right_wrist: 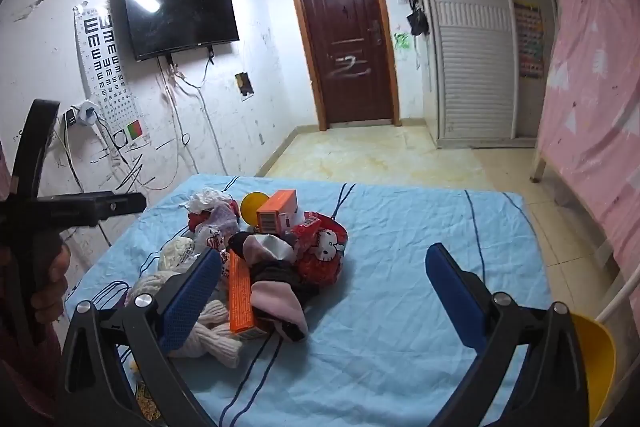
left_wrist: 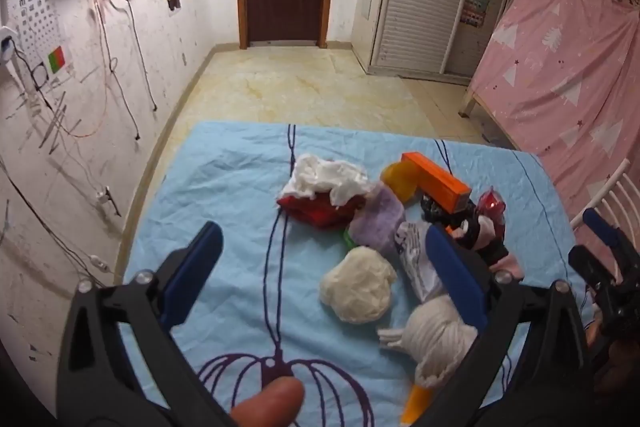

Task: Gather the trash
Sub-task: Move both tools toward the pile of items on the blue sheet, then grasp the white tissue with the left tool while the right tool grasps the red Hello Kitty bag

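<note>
We hold the left gripper (left_wrist: 324,267) wide apart and empty above the blue sheet (left_wrist: 224,187); the trash pile (left_wrist: 384,211) lies ahead, a cream wad (left_wrist: 357,285) between its fingers. Our right gripper (right_wrist: 324,269) gapes too, the pile beside its left finger (right_wrist: 192,291).

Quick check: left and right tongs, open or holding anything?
Left tongs: open, holding nothing.
Right tongs: open, holding nothing.
</note>
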A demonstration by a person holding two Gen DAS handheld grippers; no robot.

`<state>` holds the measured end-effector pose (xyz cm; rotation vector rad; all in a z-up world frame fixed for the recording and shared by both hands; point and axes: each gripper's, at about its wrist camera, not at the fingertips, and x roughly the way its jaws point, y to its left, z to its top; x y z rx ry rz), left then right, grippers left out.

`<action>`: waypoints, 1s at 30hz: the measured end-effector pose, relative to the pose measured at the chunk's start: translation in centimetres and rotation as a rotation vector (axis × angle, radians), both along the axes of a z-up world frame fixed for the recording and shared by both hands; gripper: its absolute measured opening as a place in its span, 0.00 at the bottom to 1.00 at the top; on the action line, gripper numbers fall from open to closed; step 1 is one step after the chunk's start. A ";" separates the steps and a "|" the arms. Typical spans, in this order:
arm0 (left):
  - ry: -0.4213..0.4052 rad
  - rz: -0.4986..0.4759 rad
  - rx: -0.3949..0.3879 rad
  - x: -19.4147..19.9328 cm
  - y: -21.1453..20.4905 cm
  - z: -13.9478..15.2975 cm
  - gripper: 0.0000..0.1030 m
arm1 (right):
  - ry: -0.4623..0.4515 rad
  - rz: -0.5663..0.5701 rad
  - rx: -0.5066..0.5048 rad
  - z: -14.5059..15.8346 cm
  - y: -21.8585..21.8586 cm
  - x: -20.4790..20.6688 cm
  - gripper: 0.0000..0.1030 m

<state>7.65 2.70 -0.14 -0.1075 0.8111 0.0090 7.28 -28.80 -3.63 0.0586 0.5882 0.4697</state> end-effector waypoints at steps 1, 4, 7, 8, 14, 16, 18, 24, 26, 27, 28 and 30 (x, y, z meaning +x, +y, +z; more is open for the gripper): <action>0.010 0.001 -0.008 0.5 0.2 0.1 0.94 | 0.012 0.009 0.002 0.0 0.2 0.4 0.92; 0.048 0.008 -0.051 2.6 0.5 0.3 0.94 | 0.050 0.008 -0.047 -0.2 0.3 2.6 0.92; 0.100 0.010 -0.106 4.7 1.2 0.3 0.94 | 0.081 0.013 -0.070 -0.3 0.6 4.6 0.91; 0.117 0.010 -0.123 5.3 1.4 0.2 0.94 | 0.092 0.014 -0.069 -0.4 0.6 5.1 0.90; 0.187 0.017 -0.126 8.9 1.6 -0.4 0.94 | 0.132 0.032 -0.057 -1.3 0.8 6.9 0.70; 0.211 0.021 -0.113 9.9 1.6 -0.9 0.90 | 0.146 0.036 -0.066 -1.7 0.8 7.3 0.67; 0.240 0.023 -0.109 10.7 1.7 -1.5 0.88 | 0.164 0.043 -0.054 -2.1 0.7 7.6 0.66; 0.315 0.015 -0.147 12.3 1.8 -3.8 0.82 | 0.205 0.047 -0.028 -3.0 0.3 8.6 0.66; 0.334 0.008 -0.179 12.7 2.0 -4.6 0.72 | 0.217 0.057 -0.027 -3.3 0.6 8.7 0.66; 0.343 0.006 -0.187 12.7 2.2 -4.9 0.68 | 0.220 0.062 -0.033 -3.4 0.8 8.7 0.66; 0.347 0.005 -0.192 12.7 2.2 -5.1 0.58 | 0.224 0.067 -0.037 -3.6 0.9 8.7 0.66; 0.337 -0.005 -0.203 12.5 2.2 -5.2 0.47 | 0.227 0.073 -0.042 -3.8 1.3 8.7 0.66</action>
